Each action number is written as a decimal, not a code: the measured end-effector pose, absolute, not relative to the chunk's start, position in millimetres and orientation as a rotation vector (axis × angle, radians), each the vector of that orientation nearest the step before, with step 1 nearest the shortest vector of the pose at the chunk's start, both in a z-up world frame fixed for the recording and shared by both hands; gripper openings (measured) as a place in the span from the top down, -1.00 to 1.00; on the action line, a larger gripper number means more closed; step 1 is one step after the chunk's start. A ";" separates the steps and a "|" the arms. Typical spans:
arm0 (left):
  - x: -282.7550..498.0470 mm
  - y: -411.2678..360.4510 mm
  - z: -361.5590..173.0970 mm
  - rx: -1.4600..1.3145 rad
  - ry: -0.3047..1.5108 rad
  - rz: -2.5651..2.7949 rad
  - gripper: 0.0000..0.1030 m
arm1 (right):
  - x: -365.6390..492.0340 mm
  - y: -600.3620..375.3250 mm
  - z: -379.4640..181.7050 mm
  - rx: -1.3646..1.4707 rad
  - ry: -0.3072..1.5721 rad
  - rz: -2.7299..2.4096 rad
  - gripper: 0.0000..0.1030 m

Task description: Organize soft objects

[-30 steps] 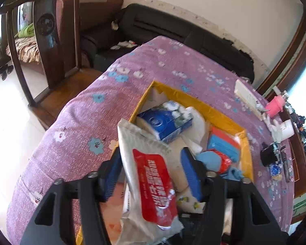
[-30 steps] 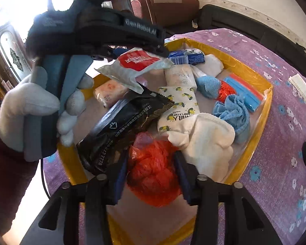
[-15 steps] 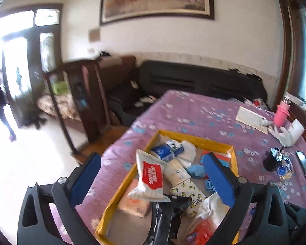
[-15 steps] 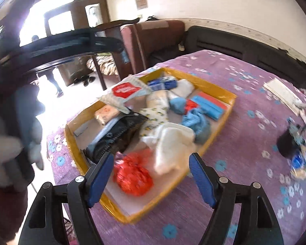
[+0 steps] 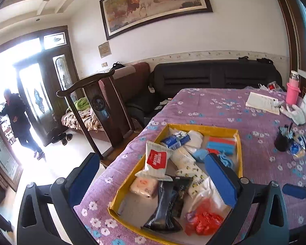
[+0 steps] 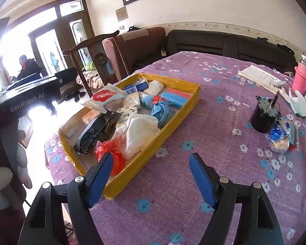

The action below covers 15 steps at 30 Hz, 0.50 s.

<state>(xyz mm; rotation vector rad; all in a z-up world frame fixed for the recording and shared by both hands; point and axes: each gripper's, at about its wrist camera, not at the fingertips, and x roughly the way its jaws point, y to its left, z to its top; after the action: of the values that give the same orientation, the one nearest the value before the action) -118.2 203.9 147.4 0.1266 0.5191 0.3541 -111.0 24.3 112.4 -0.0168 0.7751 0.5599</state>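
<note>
A yellow tray (image 5: 132,175) (image 6: 169,125) on the purple flowered tablecloth holds several soft things. Among them are a white wipes pack with a red label (image 5: 156,160) (image 6: 104,98), a black packet (image 5: 165,204) (image 6: 95,130), a red plastic bag (image 5: 204,222) (image 6: 110,153), a white cloth (image 6: 140,130) and a blue cloth (image 6: 161,110). My left gripper (image 5: 151,157) hangs wide open and empty, above and in front of the tray. My right gripper (image 6: 152,156) is open and empty over the tray's near right corner and the cloth beside it.
A black cup (image 6: 263,116), a snack bag (image 6: 281,136), a notebook (image 6: 257,76) and a pink bottle (image 6: 301,77) stand to the tray's right. A wooden chair (image 5: 100,106) stands off the table's left edge. A person (image 5: 18,118) is at the doorway.
The left gripper let go of the wipes pack, opened wide and drew back and up. The right gripper let go of the red bag, opened and pulled back from the tray.
</note>
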 end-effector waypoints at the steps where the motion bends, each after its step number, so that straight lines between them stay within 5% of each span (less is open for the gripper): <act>1: -119.1 203.0 147.1 0.130 0.522 0.356 -1.00 | -112.1 21.9 112.8 -0.015 0.773 0.558 -0.58; 15: -126.0 187.2 145.1 0.175 0.524 0.365 -1.00 | -114.4 10.1 111.0 0.018 0.772 0.550 -0.60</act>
<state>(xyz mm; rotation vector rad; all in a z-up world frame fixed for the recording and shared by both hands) -126.0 187.2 145.1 0.1746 0.5236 0.3655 -114.4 10.1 111.0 0.0182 0.7725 0.5498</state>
